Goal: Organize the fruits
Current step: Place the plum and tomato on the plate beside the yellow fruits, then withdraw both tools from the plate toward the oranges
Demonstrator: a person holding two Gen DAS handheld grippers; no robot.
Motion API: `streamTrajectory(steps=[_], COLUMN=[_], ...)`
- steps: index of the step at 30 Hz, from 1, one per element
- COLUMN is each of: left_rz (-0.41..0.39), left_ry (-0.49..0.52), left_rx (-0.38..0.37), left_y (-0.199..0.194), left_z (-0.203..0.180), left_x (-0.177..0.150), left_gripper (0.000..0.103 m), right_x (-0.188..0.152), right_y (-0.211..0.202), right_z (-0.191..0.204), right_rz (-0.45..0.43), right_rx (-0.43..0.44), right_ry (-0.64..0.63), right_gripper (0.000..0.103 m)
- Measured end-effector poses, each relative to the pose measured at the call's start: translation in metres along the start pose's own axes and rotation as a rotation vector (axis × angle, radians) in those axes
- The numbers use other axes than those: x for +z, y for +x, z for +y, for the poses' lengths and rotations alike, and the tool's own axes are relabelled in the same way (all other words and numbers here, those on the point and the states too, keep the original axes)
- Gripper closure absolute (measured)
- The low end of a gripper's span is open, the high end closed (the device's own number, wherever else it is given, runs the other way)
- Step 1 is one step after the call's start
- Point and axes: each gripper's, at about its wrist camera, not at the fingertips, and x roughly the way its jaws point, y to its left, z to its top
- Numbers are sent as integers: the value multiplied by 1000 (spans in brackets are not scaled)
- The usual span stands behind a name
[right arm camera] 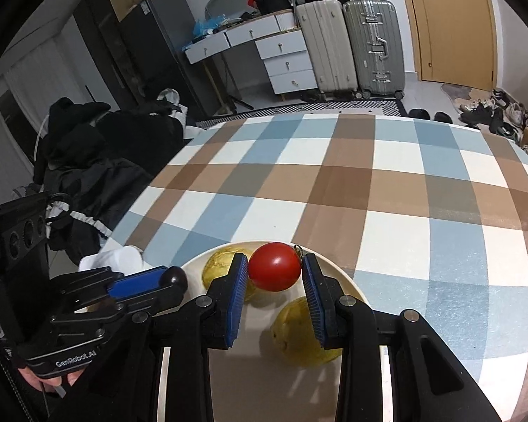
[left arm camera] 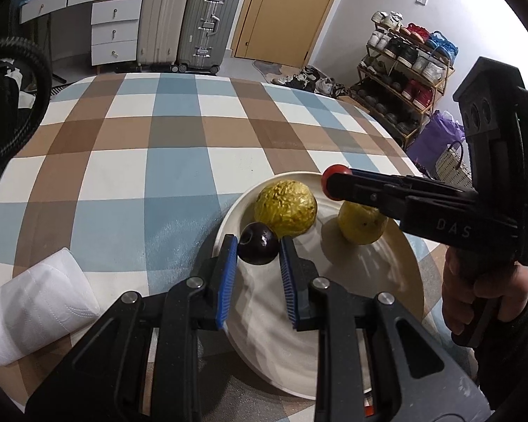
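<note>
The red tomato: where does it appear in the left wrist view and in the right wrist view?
Left wrist view: the red tomato is right of centre, at the tip of the right gripper, above the plate.
Right wrist view: low centre, between the blue fingers.
Shared landmark: the silver suitcase by the door.

two close wrist views angled down, sharing the plate [left arm camera: 397, 316] [right arm camera: 338, 274]

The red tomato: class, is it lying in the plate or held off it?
Held off it. The right gripper pinches the red tomato above the plate.
</note>
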Motion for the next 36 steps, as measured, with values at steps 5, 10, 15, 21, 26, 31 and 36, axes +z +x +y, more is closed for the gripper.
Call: streamTrajectory(steps=[5,10,15,21,26,31,36], left_rz=[-6,-12,-37,-68,-116,-147,-173], left_ry=[-22,-11,-18,-22,-8,-4,17], left_rx=[-5,2,12,35,53,56,56], left_y=[2,-3,-18,-46,-78,-108,-134], left_z=[1,-3,-6,-16,-34,-52,-71], left_x=[3,3,-1,-11,-22,-36,-55], left_gripper=[81,76,64,45,30,20,19], right_x=[0,1,0,-10,-29,-54,-80], right_y=[9,7,-12,-54,-99,-142,-171], right_z=[1,-3,-4,2,16,29,41], right_rz=[24,5,-44,-134,-225,-317,-360], right_rx=[-17,-1,0,6,2,-8,-28], right_ry=[-1,32,50,51,41,35,33], right_gripper=[70,65,61,53,41,23,14])
